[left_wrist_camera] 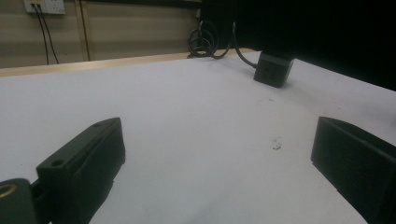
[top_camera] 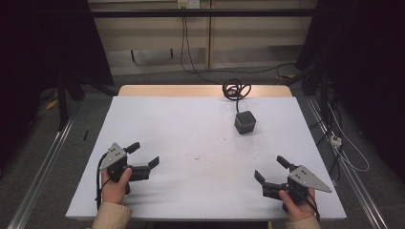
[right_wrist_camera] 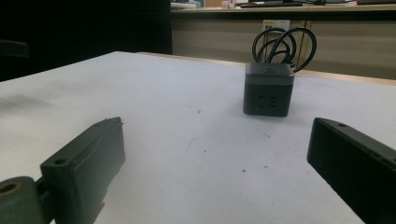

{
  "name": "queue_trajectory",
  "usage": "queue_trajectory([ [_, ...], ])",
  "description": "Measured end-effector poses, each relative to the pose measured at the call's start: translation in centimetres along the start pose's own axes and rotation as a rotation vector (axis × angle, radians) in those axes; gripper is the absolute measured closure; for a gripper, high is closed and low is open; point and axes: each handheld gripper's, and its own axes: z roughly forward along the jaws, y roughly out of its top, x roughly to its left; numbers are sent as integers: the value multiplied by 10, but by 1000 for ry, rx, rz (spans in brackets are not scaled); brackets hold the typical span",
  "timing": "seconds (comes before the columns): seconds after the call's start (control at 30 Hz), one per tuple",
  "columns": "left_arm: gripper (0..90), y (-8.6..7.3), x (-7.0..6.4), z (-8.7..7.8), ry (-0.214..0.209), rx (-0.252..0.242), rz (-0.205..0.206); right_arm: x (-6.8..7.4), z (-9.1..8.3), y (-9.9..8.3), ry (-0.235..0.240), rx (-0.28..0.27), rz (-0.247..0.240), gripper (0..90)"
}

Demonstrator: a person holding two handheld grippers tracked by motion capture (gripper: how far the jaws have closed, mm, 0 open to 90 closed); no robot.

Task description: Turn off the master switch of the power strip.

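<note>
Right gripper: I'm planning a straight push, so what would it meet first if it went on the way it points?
Probably the dark cube socket: in its own view the cube stands ahead between the open jaws, a little right of centre, with bare white tabletop before it. The right gripper might pass it narrowly; depth is unclear.

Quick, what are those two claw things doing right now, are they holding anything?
Left gripper: open, holding nothing, low over the white table.
Right gripper: open, holding nothing.
</note>
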Motion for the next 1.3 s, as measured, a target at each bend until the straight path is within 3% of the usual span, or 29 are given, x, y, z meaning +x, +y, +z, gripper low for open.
queue_trajectory([
  [0.5, 25, 1, 0, -1, 6, -8, 1, -2, 4, 3, 3, 7, -8, 52],
  [0.87, 26, 0, 1, -2, 6, -2, 16, -11, 21, 12, -14, 23, -6, 57],
  [1.07, 26, 0, -1, -3, 11, 8, 29, -14, 28, 18, -30, 33, -34, 52],
  [1.3, 26, -2, -1, -8, 12, 13, 34, -17, 39, 24, -19, 45, -29, 53],
])
